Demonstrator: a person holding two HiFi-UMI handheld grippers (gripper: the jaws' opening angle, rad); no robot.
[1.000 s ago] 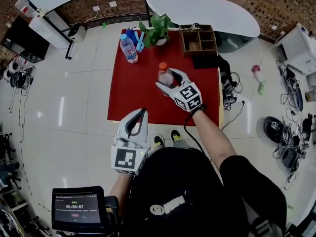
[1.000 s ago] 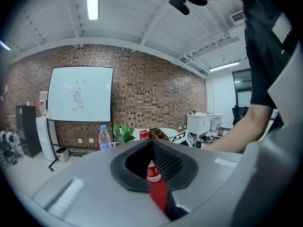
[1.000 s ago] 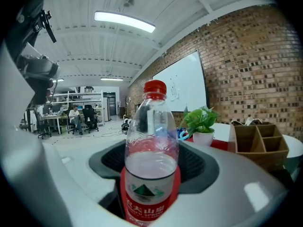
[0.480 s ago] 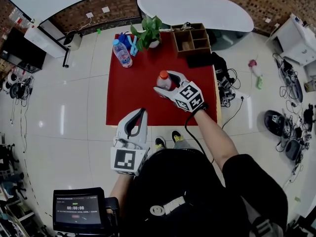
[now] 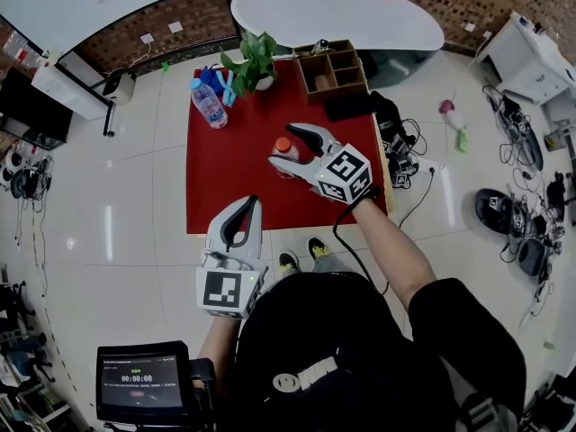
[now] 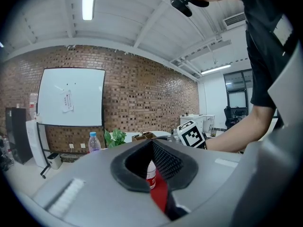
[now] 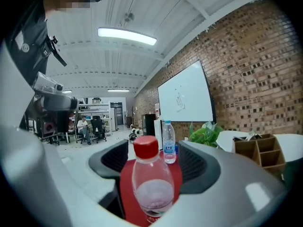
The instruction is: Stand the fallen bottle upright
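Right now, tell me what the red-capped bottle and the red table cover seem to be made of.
Red-capped bottle: probably clear, glossy plastic; the liquid inside shows through its wall. Its cap looks like opaque plastic. Red table cover: likely matte cloth or felt; it shows no glare, but no weave can be made out.

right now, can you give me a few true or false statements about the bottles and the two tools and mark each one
1. The red-capped bottle is upright between the right tool's jaws. True.
2. The left tool grips the blue-capped bottle. False: the left tool is shut and empty by the near edge of the red table, and that bottle stands at the far left corner.
3. The plant sits at the far end of the red table. True.
4. The wooden organiser is on the floor. False: it sits on the table's far right corner.
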